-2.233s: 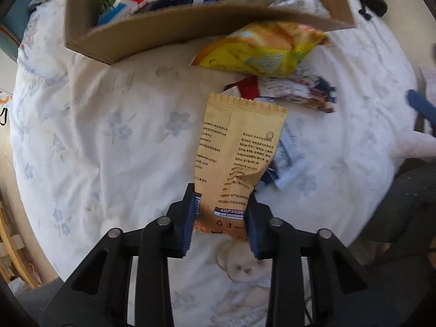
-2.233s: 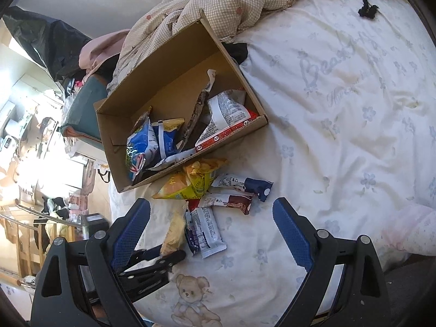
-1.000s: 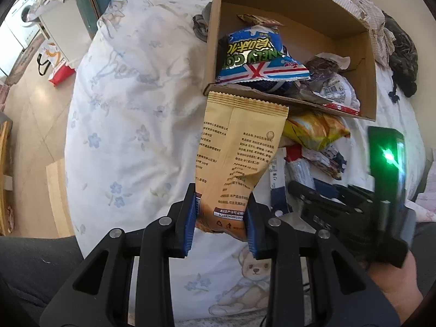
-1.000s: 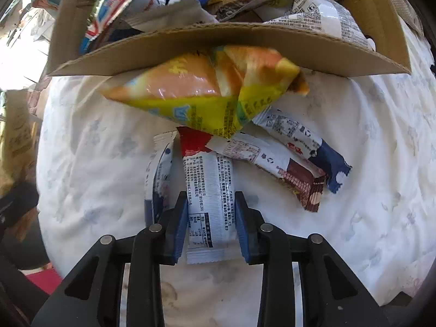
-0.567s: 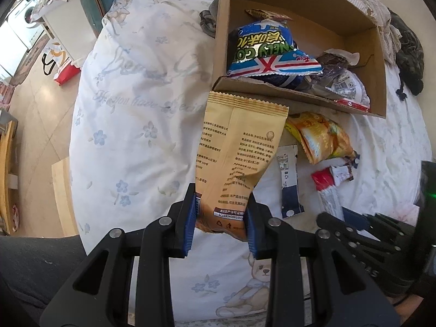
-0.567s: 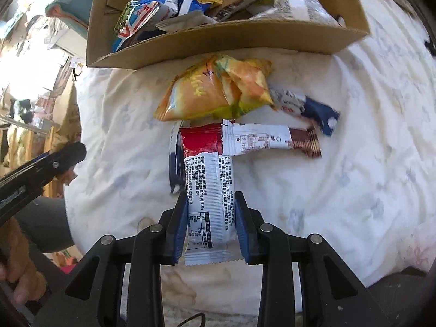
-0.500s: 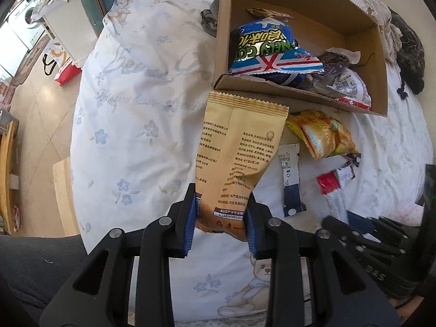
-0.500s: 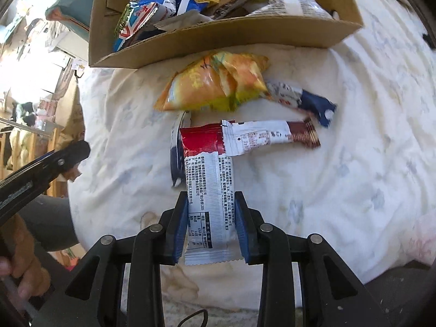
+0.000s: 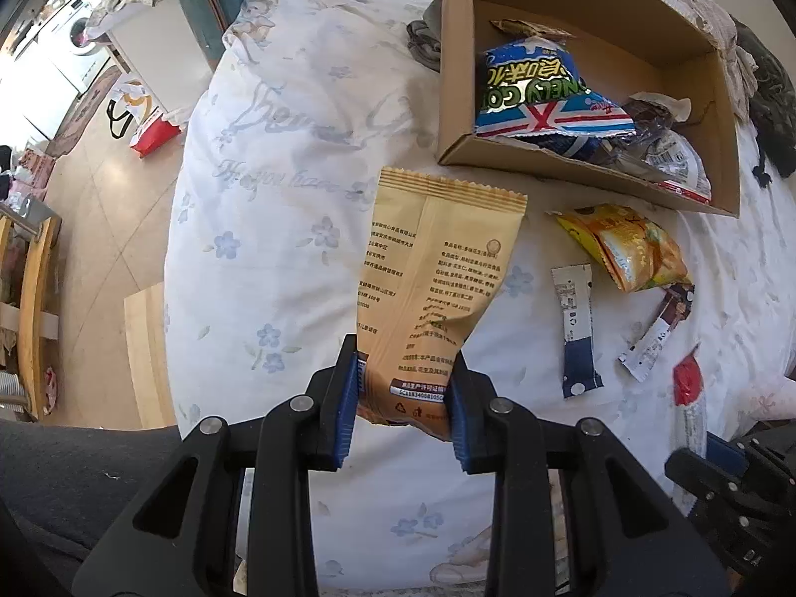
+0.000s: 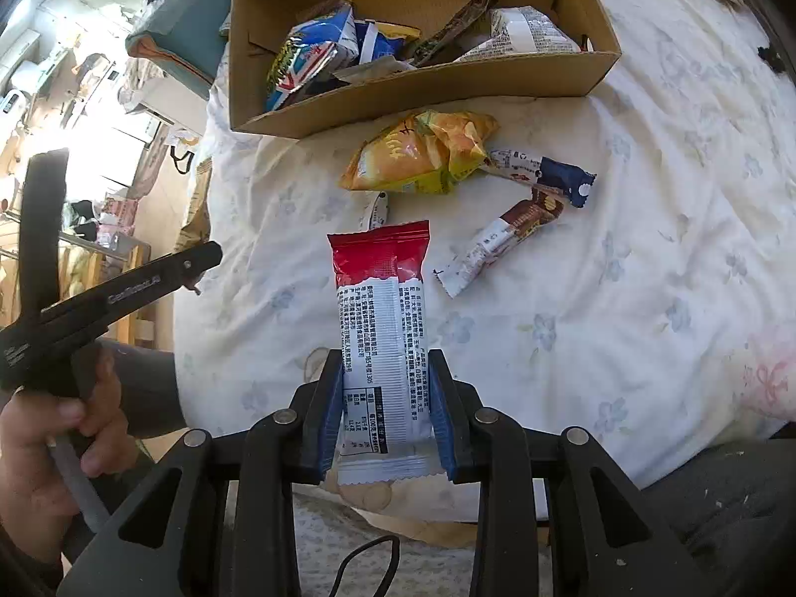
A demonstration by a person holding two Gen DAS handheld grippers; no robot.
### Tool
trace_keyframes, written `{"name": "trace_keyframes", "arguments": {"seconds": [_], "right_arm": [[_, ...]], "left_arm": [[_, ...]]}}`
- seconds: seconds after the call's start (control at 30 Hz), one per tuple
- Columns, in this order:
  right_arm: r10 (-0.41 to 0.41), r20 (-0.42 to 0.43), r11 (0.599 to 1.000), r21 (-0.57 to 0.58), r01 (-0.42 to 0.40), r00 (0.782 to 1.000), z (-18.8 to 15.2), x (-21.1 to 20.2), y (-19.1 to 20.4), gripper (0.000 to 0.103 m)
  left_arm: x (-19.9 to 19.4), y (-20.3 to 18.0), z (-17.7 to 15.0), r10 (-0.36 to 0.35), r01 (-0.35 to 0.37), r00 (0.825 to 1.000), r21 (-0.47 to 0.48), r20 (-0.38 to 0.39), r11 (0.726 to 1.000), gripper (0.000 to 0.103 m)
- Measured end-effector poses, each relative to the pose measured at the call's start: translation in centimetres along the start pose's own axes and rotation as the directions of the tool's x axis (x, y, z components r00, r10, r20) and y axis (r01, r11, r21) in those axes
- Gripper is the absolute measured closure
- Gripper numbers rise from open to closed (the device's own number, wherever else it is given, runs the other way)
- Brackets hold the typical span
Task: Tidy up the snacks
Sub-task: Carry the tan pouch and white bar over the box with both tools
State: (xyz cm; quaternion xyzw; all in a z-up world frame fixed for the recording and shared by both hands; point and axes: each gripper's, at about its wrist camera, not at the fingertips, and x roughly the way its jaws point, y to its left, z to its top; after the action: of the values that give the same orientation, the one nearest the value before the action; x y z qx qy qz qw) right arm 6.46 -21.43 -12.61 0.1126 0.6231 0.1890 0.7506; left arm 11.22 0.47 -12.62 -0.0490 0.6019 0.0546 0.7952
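Note:
My left gripper (image 9: pixel 402 398) is shut on a tan snack pouch (image 9: pixel 433 288) and holds it above the bed, short of the cardboard box (image 9: pixel 587 169). My right gripper (image 10: pixel 385 413) is shut on a red-and-white snack packet (image 10: pixel 380 328), lifted off the sheet. The box (image 10: pixel 423 87) holds several snack bags. On the sheet lie a yellow chip bag (image 10: pixel 423 154) (image 9: pixel 627 244), a brown-and-white bar (image 10: pixel 502 239) (image 9: pixel 656 338) and a blue-ended bar (image 10: pixel 542 169); a blue-and-white bar (image 9: pixel 577 328) lies nearer the left gripper.
The bed (image 9: pixel 278 209) has a white flowered sheet; its left edge drops to a wooden floor (image 9: pixel 84 229) with furniture. A checked quilt (image 9: pixel 696 0) lies behind the box. The left gripper's body and hand (image 10: pixel 59 348) show at the right view's left.
My right gripper has lifted the red-and-white packet away from the pile and pulled back. My left gripper holds the tan pouch and has drifted slightly back; the brown bar shifted on the sheet.

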Motion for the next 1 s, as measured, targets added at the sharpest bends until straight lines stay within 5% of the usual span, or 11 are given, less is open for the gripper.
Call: {"name": "trace_keyframes", "arguments": {"seconds": [0.17,0.33,0.5,0.67,1.0], "right_arm": [[0.058,0.094,0.998,-0.007,-0.058,0.994,0.4,-2.1,0.4,0.070],[0.103,0.260,0.994,0.000,-0.106,0.960,1.2,-5.6,0.2,0.070],[0.111,0.405,0.991,0.019,-0.130,0.907,2.6,-9.0,-0.8,0.070],[0.070,0.433,0.995,0.038,-0.095,0.899,5.6,-10.1,-1.7,0.070],[0.073,0.467,0.991,0.068,-0.118,0.881,11.2,-10.3,-4.0,0.070]], "left_arm": [[-1.0,0.6,0.2,0.057,-0.057,0.997,-0.015,0.058,0.998,0.076],[-4.3,1.3,0.7,0.059,-0.049,0.980,-0.058,0.190,0.997,0.076],[-8.7,1.3,1.4,0.049,-0.021,0.933,-0.083,0.356,0.996,0.076],[-11.4,0.7,3.4,0.025,0.006,0.902,-0.072,0.432,0.997,0.076],[-10.9,-1.9,7.5,-0.003,0.010,0.907,-0.014,0.422,1.000,0.076]]}}
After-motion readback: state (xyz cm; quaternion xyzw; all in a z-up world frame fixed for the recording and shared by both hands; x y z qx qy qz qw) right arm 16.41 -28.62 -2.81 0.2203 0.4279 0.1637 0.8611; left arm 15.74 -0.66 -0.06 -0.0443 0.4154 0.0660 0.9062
